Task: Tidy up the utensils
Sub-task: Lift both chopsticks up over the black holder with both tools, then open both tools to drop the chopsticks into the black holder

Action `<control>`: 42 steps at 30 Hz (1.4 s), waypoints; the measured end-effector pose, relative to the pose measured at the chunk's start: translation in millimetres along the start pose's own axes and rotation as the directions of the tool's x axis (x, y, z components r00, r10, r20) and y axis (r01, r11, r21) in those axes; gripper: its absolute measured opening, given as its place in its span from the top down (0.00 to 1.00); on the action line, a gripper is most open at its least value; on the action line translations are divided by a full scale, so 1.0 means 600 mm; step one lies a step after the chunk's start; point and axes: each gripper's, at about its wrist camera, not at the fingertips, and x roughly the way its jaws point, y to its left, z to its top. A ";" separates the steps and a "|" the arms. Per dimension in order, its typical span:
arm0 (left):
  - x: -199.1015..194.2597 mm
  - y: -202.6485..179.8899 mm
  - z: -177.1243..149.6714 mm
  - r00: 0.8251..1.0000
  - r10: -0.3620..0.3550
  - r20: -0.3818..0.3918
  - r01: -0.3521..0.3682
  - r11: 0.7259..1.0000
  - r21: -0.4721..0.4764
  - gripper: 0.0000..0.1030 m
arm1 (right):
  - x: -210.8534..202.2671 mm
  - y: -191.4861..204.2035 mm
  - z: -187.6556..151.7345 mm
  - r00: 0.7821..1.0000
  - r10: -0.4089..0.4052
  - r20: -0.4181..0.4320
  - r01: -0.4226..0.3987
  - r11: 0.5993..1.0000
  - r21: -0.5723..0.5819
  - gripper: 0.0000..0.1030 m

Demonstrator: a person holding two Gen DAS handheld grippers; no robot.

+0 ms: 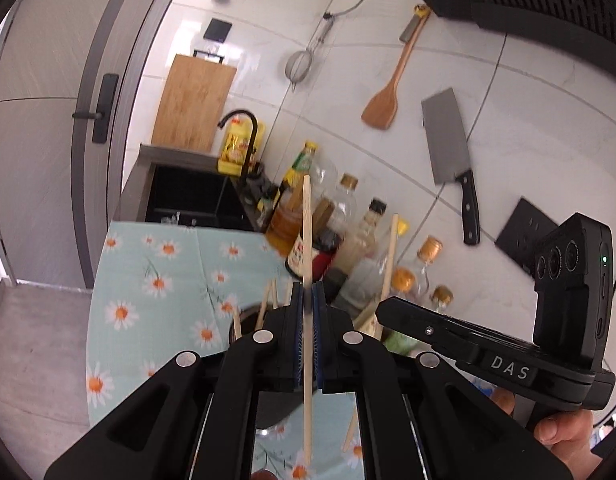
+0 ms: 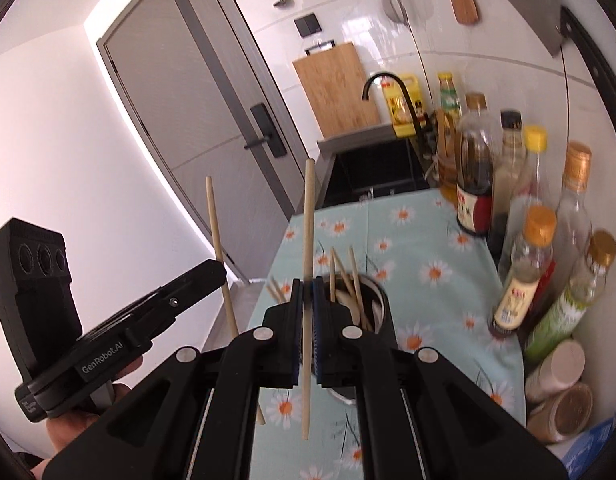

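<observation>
My left gripper [image 1: 308, 294] is shut on a wooden chopstick [image 1: 307, 240] held upright above a dark metal holder [image 1: 244, 322] with several chopsticks in it. My right gripper [image 2: 307, 285] is shut on another upright chopstick [image 2: 308, 220], just left of the same holder [image 2: 378, 304] on the daisy cloth. Each view shows the other gripper: the right gripper [image 1: 384, 306] holds its chopstick [image 1: 390, 256], and the left gripper [image 2: 218, 270] holds its chopstick [image 2: 218, 240].
A daisy-print cloth [image 2: 420, 248] covers the counter. Several sauce and oil bottles [image 2: 524, 264] line the wall side. A black sink [image 2: 372, 172] with a faucet lies beyond. A cutting board [image 1: 192, 104], cleaver [image 1: 448, 140], spatula [image 1: 384, 108] and strainer hang on the tiled wall.
</observation>
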 end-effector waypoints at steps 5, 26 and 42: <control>0.006 0.006 0.038 0.996 -0.017 0.093 0.016 1.000 0.016 0.96 | 0.004 0.003 0.043 0.998 0.000 0.070 0.001 1.000 -0.013 0.94; 0.076 0.019 0.041 0.991 -0.014 0.133 0.007 0.999 0.046 0.96 | 0.060 -0.035 0.077 0.988 -0.046 0.148 0.050 0.999 -0.020 0.94; 0.102 0.025 0.003 0.999 0.007 0.052 -0.009 0.999 0.044 0.95 | 0.104 -0.067 0.032 0.998 -0.039 0.058 0.036 0.997 0.064 0.88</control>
